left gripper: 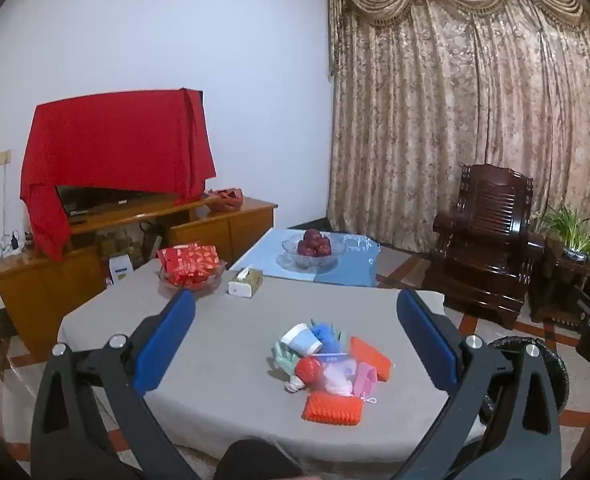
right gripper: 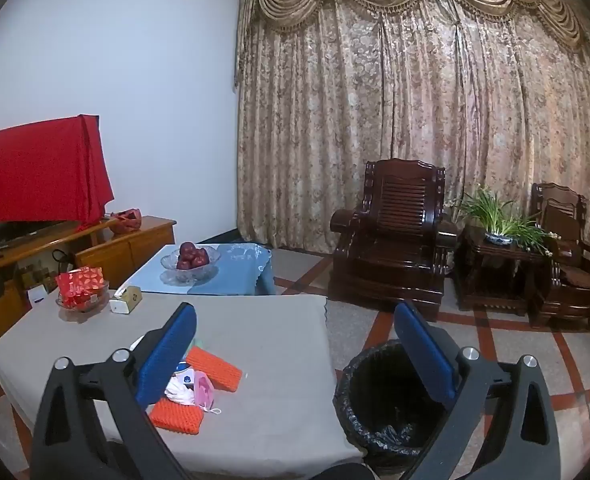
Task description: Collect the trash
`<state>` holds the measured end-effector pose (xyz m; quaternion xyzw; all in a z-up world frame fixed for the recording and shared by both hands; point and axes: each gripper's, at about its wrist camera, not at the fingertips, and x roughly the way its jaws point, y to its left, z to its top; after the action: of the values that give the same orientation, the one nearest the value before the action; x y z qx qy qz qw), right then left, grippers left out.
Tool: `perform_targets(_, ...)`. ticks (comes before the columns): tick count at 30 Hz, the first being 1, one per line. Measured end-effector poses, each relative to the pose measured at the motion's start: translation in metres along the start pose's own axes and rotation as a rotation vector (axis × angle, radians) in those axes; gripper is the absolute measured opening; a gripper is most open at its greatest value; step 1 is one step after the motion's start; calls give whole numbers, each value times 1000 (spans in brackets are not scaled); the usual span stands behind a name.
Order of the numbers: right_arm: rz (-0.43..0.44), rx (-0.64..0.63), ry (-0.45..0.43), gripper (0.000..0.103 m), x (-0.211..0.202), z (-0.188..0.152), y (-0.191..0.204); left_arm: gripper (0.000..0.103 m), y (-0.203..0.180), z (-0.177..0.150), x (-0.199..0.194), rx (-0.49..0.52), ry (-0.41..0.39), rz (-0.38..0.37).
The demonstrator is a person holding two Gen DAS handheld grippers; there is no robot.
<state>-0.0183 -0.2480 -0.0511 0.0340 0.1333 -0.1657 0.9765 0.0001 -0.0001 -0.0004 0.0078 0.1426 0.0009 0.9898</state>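
Blue-padded and spread wide, the left gripper hangs over the near edge of the grey cloth-covered table, holding nothing. Directly ahead, framed between its jaws, lies the pile of trash: a ribbed orange foam sleeve nearest, then a pink wrapper, crumpled clear plastic and a red balloon-like scrap, with a tipped white-and-blue paper cup and a second orange sleeve behind. The nearest sleeve lies with its long axis crosswise to the gripper's line.

Equally wide apart and empty, the right gripper sits further right, so the pile falls at its left finger and partly behind it, while the black-lined round waste bin stands on the floor just off the table's right edge, between its jaws. By that layout the left gripper is better lined up with the pile and the right nearer the bin.

Further back stand a tissue box, a glass dish of red packets and a glass bowl of apples.
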Motion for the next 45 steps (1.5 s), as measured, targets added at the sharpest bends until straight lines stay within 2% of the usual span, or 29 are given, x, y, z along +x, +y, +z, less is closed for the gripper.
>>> perform_targets(2, -2, 1, 1, 97, 2, -2, 0, 98, 2, 0, 2, -26, 30, -10)
perform_targets(17, -25, 13, 4, 97, 5, 2, -2, 98, 6, -8, 7, -29, 8, -3)
perform_targets(45, -30, 10, -7, 97, 1, 4, -3, 98, 5, -1, 3, -35, 7, 3)
